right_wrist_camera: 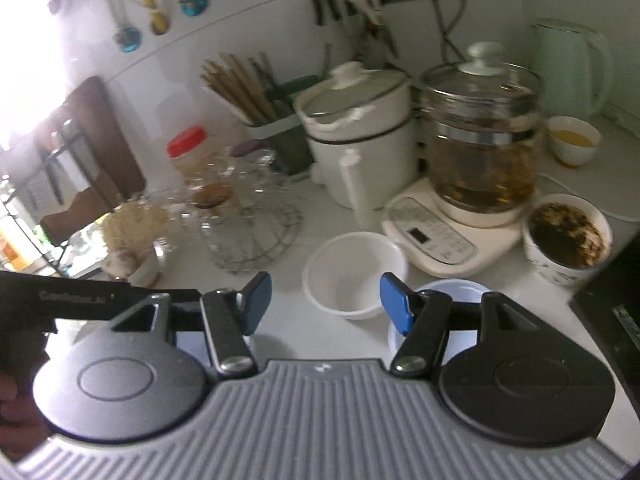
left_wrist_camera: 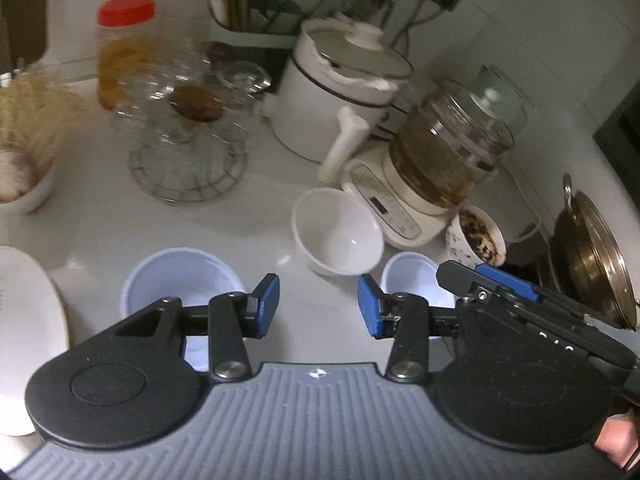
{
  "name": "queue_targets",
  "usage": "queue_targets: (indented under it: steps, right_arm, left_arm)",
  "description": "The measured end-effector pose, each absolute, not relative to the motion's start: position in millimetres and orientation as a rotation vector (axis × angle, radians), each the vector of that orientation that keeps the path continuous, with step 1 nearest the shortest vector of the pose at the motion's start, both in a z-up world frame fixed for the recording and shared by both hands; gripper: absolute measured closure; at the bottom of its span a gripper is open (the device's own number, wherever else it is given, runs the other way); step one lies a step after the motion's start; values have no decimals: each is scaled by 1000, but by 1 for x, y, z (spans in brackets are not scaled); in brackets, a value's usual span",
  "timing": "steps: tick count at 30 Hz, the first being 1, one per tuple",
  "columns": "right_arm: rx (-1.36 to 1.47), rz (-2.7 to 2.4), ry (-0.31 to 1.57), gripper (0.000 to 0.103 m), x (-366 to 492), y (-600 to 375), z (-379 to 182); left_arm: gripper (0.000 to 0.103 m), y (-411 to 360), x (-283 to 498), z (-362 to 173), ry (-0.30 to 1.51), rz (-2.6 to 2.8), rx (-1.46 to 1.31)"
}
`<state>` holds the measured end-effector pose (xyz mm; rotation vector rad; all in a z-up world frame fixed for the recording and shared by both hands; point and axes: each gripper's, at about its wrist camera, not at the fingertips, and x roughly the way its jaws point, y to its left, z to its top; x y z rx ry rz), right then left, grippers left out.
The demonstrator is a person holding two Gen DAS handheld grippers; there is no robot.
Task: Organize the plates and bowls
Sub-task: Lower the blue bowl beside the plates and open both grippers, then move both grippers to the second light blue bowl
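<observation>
A white bowl (left_wrist_camera: 338, 232) stands empty on the white counter, just ahead of my left gripper (left_wrist_camera: 318, 306), which is open and empty. A pale blue bowl (left_wrist_camera: 180, 284) sits under its left finger and a smaller pale blue bowl (left_wrist_camera: 416, 276) behind its right finger. A white plate (left_wrist_camera: 28, 332) lies at the left edge. In the right wrist view the white bowl (right_wrist_camera: 354, 272) is ahead of my open, empty right gripper (right_wrist_camera: 326, 304), and the small blue bowl (right_wrist_camera: 452, 292) lies under its right finger. The right gripper (left_wrist_camera: 500, 280) also shows in the left wrist view.
A wire rack of glass cups (left_wrist_camera: 188, 128), a white pot with lid (left_wrist_camera: 340, 92), a glass kettle on its base (left_wrist_camera: 448, 160), a filled cup (left_wrist_camera: 478, 240) and a metal pot lid (left_wrist_camera: 596, 256) crowd the counter. A red-lidded jar (left_wrist_camera: 124, 44) stands behind.
</observation>
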<state>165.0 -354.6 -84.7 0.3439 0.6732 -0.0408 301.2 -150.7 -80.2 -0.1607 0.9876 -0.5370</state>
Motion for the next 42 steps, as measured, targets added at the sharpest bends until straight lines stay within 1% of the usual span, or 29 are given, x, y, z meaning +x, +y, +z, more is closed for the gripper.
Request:
queue_targets:
  steps: [18,19,20,21,22,27,32,38,39,42]
  right_arm:
    - [481,-280,739,39,145,-418,-120]
    - [485,-286,743,36,145,-421,-122]
    - [492,-293,748,34,145,-424,-124]
    - [502,-298,752,32,145,-426,-126]
    - [516,-300,763,31,146,-430,-129]
    - [586,-294,804,31,148,-441,-144]
    - [588,-289,834,31,152,-452,-156]
    - [621,-278,853,33,161,-468,-171]
    - [627,-280,857,35,163,-470,-174]
    - [648,-282,875,43,166,-473,-183]
  left_arm:
    - [54,-223,324,-120,1100,-666,-94]
    - [52,-227,325,-122,1101,-668,-77]
    - [47,-231,327,-124,1105,-665,-64]
    - [45,-234,328,-125,1110,-665,-61]
    - [43,-236,329,-127,1118,-671,-62]
    - [42,-244,334,-138,1173,-658,-66]
    - [42,-255,337,-150,1211,-646,-101]
    - [43,-269,350,-163,1275,-609,-162]
    - [43,-273,351,-165,1278,-610,-160]
    - [44,-281,352,-173,1287,-608,-158]
